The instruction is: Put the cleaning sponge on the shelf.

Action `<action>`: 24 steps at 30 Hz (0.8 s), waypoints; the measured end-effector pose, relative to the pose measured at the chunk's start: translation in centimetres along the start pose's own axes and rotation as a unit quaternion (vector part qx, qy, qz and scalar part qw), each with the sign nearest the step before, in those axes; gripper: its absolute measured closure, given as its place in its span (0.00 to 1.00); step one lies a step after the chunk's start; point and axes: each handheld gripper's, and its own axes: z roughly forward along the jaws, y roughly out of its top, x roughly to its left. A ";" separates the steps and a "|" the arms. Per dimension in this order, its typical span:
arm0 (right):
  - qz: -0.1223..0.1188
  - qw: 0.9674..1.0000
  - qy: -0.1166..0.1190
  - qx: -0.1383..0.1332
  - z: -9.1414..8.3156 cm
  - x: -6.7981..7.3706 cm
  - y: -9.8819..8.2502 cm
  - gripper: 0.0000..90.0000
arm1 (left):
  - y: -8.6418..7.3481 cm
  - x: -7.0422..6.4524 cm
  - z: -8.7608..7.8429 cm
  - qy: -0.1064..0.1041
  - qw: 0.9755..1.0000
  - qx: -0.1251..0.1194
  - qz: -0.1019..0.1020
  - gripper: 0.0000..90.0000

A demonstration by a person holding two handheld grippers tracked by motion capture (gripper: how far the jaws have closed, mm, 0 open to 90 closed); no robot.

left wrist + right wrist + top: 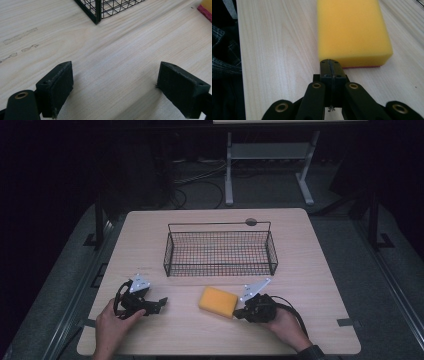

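The right tongs (331,65), closed and empty at the sponge (352,30), may just shove it; the left tongs (113,87) rest open.

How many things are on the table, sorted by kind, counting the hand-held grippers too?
Yellow sponge: 1
Black wire basket: 1
Hand-held grippers: 2, the left hand-held gripper with jaws open, the right hand-held gripper with jaws shut by the sponge's end
Total: 4
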 end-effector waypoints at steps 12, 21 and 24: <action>-0.012 1.000 0.010 0.002 0.6 0.8 0.5 1.00 | 0.0 0.0 0.0 0.000 1.000 0.001 0.001 0.14; 0.006 1.000 -0.007 -0.005 -0.5 0.5 0.2 0.93 | 0.0 0.0 0.0 0.000 1.000 0.000 0.000 0.14; 0.015 1.000 -0.015 -0.004 -0.9 0.4 0.2 0.85 | 0.0 0.0 0.0 0.000 1.000 0.000 0.000 0.14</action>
